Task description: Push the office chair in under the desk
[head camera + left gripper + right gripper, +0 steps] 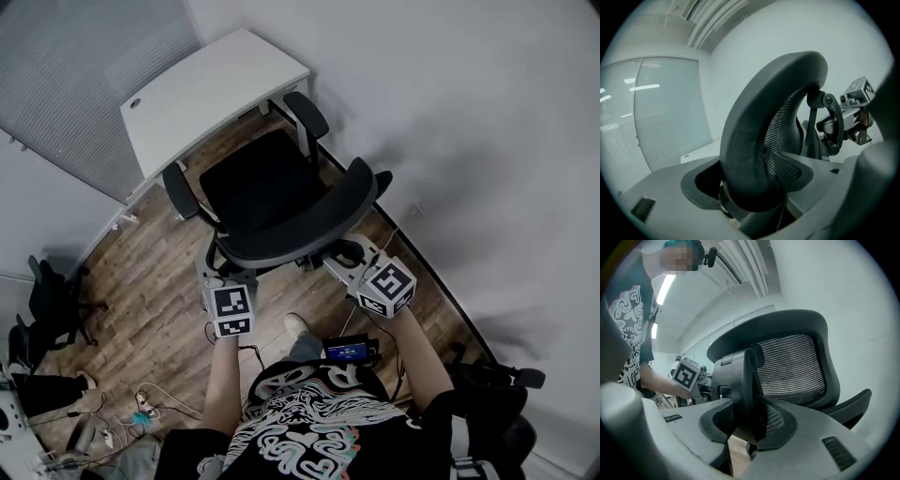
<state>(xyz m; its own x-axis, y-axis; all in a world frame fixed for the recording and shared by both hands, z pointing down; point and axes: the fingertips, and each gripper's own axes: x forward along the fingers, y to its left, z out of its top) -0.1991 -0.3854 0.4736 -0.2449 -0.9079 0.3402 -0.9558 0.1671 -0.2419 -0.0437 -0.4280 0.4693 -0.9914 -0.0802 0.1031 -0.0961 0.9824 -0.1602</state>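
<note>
We are at the start of the push, with both grips set and most of the travel still to do. The office chair (267,192) stands on the wooden floor (159,300) in front of the white counter (206,89), facing it. Its backrest (300,230) is turned toward us.

In the head view the counter lies at about 11 o'clock from the chair. The seat is fully in view, and only its front edge comes close to the counter's near edge. We judge that nothing has gone under yet.

The left gripper (754,183) is closed on the backrest's padded rim at its left end, and the rim fills the gap between the jaws. The right gripper (747,425) is clamped on the dark support bracket (738,380) behind the mesh, nearer the backrest's right end. The two grips sit at about 7 and 4 o'clock from the seat.

What is left is the roll itself, toward 11 o'clock, until the seat slides beneath the counter. The armrests (307,112) stand just beside the counter's edge. We cannot tell whether they will pass under it, so they look like the likely catch.
</note>
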